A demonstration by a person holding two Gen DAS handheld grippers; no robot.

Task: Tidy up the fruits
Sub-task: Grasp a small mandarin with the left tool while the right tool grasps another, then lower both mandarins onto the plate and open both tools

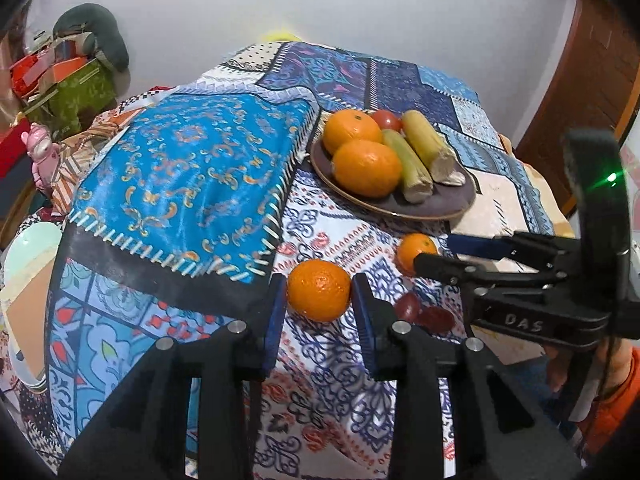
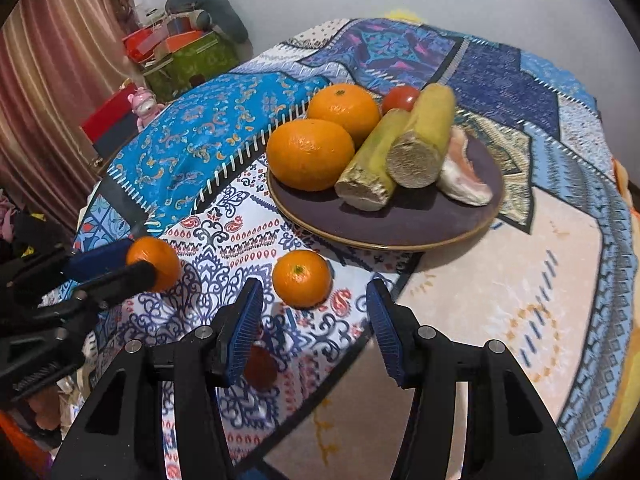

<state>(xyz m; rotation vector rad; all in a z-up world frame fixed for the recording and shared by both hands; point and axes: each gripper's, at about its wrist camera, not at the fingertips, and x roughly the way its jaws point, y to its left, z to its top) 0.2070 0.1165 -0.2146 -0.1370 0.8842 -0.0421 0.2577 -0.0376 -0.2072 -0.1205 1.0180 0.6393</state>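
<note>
My left gripper (image 1: 318, 282) is shut on an orange (image 1: 319, 292); its blue pads press both sides. From the right wrist view the same orange (image 2: 156, 262) sits in the left gripper (image 2: 138, 264) at the left. A smaller orange (image 2: 302, 278) lies on the patterned cloth, level with the tips of my right gripper (image 2: 315, 286), whose jaws stand wider than the fruit and do not touch it. That small orange (image 1: 414, 250) shows partly behind the right gripper (image 1: 432, 251). A dark plate (image 2: 400, 224) holds two oranges (image 2: 310, 154), a tomato (image 2: 400, 98), two cane pieces (image 2: 420, 144) and a pale wedge (image 2: 460, 180).
Two dark red small fruits (image 1: 424, 312) lie on the cloth near the front, one of them (image 2: 260, 368) just under my right gripper's left finger. A raised blue cushion (image 1: 188, 184) fills the table's left side. Boxes and a pink toy (image 1: 42, 156) stand beyond the left edge.
</note>
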